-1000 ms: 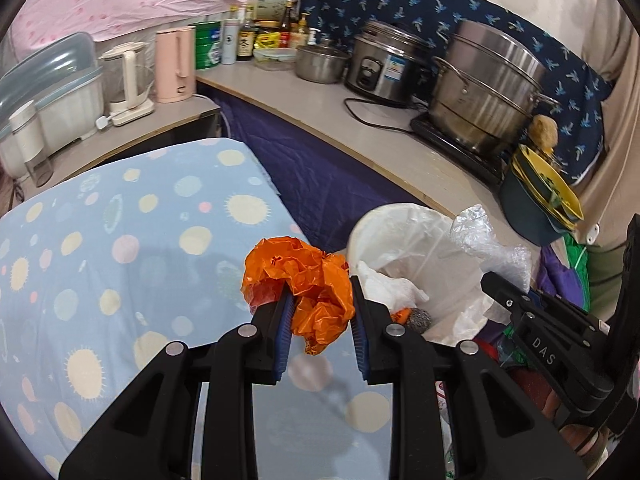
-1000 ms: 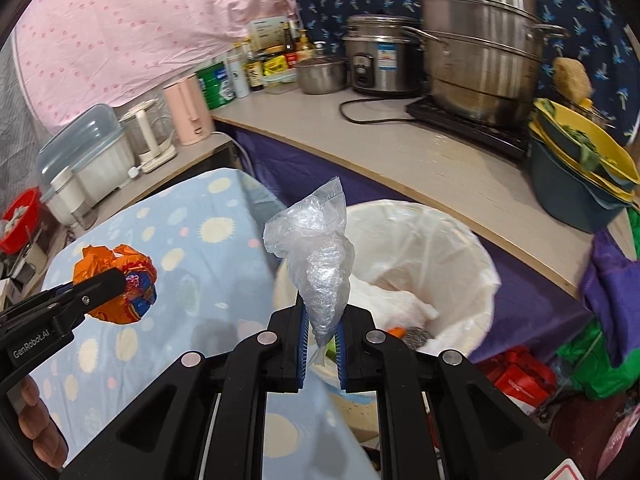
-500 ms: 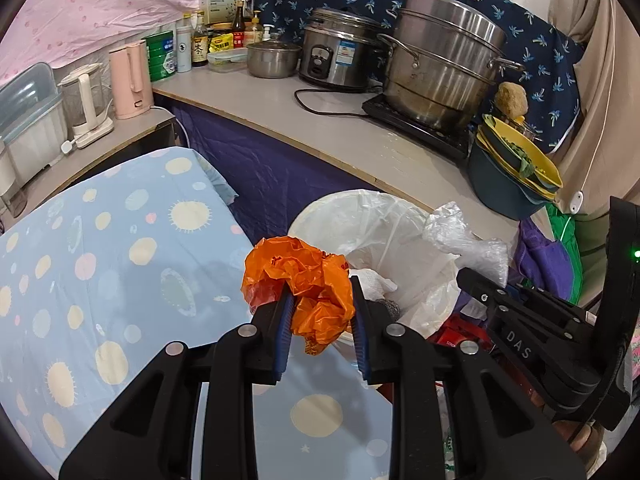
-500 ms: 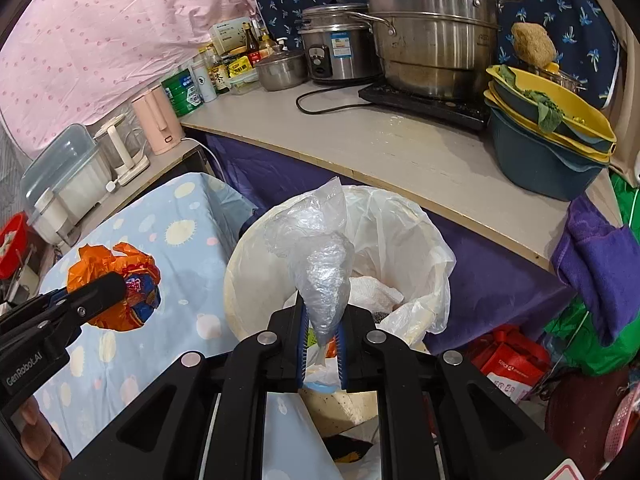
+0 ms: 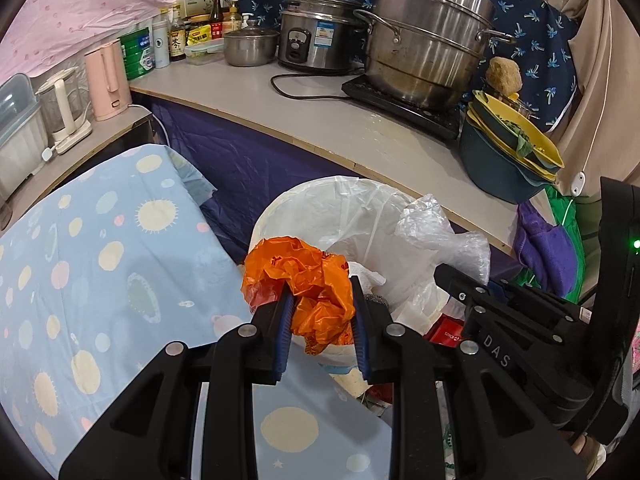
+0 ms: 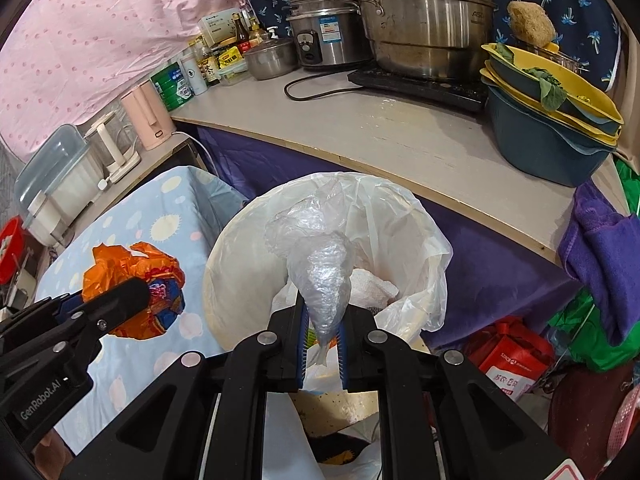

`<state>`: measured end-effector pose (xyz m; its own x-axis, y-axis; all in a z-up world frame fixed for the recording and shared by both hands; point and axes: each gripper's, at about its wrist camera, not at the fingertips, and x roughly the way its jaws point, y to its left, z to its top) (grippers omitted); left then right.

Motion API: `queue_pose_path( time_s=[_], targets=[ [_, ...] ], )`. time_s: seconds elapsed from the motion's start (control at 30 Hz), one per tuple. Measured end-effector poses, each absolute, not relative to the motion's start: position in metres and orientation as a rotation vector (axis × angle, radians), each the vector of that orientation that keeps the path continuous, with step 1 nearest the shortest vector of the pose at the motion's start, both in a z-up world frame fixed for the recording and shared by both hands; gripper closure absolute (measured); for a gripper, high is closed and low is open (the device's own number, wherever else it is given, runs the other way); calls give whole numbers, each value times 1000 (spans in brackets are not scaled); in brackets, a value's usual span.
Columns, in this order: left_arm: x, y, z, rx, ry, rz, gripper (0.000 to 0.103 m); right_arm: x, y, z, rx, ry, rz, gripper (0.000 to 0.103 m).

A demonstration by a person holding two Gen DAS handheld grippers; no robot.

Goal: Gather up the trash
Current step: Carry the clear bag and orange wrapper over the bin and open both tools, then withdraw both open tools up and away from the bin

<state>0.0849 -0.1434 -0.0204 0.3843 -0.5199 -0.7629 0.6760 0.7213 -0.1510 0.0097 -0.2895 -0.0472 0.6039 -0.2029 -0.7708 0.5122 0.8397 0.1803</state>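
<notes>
Right wrist: purple cloth (image 6: 600, 248) beside bin (image 6: 224, 280)

The right gripper (image 5: 460, 284) bore the white letters "DAS" on its black body in the left wrist view. The left gripper (image 6: 136, 292) carried "GenRobot.AI" along its near side in the right wrist view. The big steel pot (image 6: 428, 12) on the far tabletop showed "AS" stamped near its right edge, the rest cut off. A red bag (image 6: 516, 356) on the floor at the right had white print too small to read. Labels on the far bottles, the green tin and the rice cooker could not be read.
</notes>
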Motion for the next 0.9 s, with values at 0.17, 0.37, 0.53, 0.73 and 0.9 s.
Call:
queue_pose_path(
  time_s=[0.17, 0.37, 0.53, 0.73, 0.9],
  targets=[
    [93, -155, -25, 195, 905, -765, 78, 19, -298, -48, 410, 824, -428, 91],
    [100, -166, -34, 206, 924, -764, 78, 28, -304, -52, 414, 829, -426, 90],
    [105, -173, -40, 204, 933, -767, 75, 30, -308, -53, 421, 809, -449, 73],
    [111, -176, -40, 193, 922, -739, 60, 26, -316, -47, 437, 771, -481, 51],
    [115, -177, -40, 191, 922, -728, 60, 25, -316, -39, 426, 754, -488, 48]
  ],
)
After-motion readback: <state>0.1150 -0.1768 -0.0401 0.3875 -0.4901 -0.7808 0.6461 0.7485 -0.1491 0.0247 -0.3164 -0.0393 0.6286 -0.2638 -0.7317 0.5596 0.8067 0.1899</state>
